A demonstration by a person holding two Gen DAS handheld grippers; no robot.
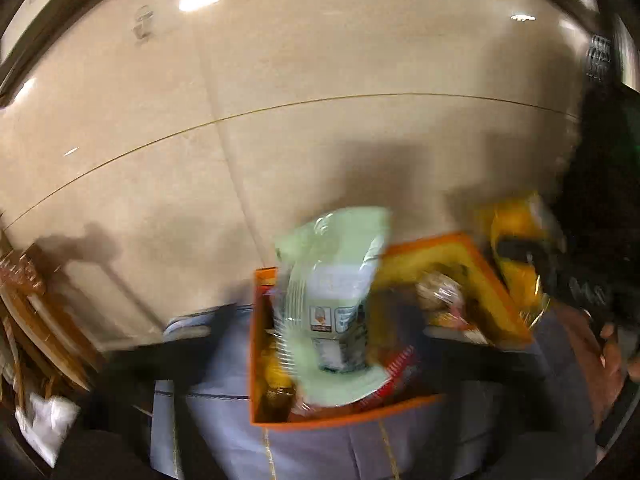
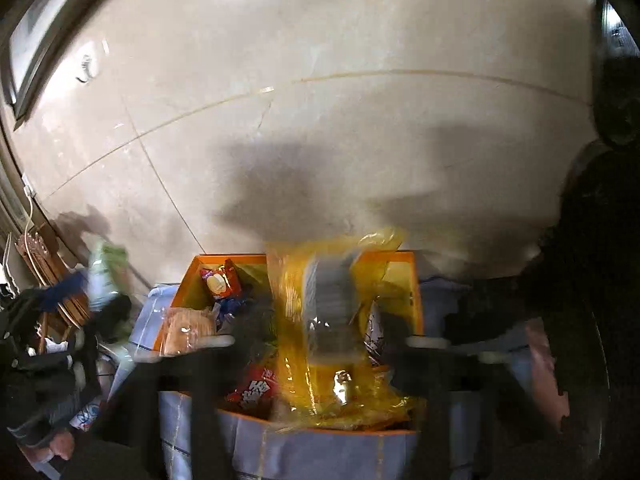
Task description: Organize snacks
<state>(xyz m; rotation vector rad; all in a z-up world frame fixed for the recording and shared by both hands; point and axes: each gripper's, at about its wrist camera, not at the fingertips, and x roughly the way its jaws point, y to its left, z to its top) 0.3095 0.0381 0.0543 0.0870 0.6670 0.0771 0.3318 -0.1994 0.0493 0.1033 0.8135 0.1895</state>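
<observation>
Gripping a pale green snack bag (image 1: pixel 336 308) with the left tool (image 1: pixel 324 344), centre-low in the left wrist view, directly over the orange box (image 1: pixel 344 420). Clamping a translucent yellow snack bag (image 2: pixel 332 320) with the right tool (image 2: pixel 320 344), centre-low in the right wrist view, over the same orange box (image 2: pixel 416 280). Blurring heavily in both views, so leaving exact finger contact unconfirmed, though judging both tools closed on their bags.

Likely working the sorting step: either lifting bags out of the box or lowering them in; impossible to tell which. Calling next for a steady carry clear of the box walls, keeping the two bags from brushing each other.

Showing crinkly, glossy film on both bags, soft and pillow-shaped, prone to slipping or crushing. Showing stiff, straight-walled card on the box, crowded with a red packet (image 2: pixel 252 392) at lower left and a small biscuit pack (image 2: pixel 220 282) toward the upper left. Resting on pale blue quilted fabric (image 2: pixel 256 448) above a glossy beige tiled floor (image 2: pixel 320 120).
</observation>
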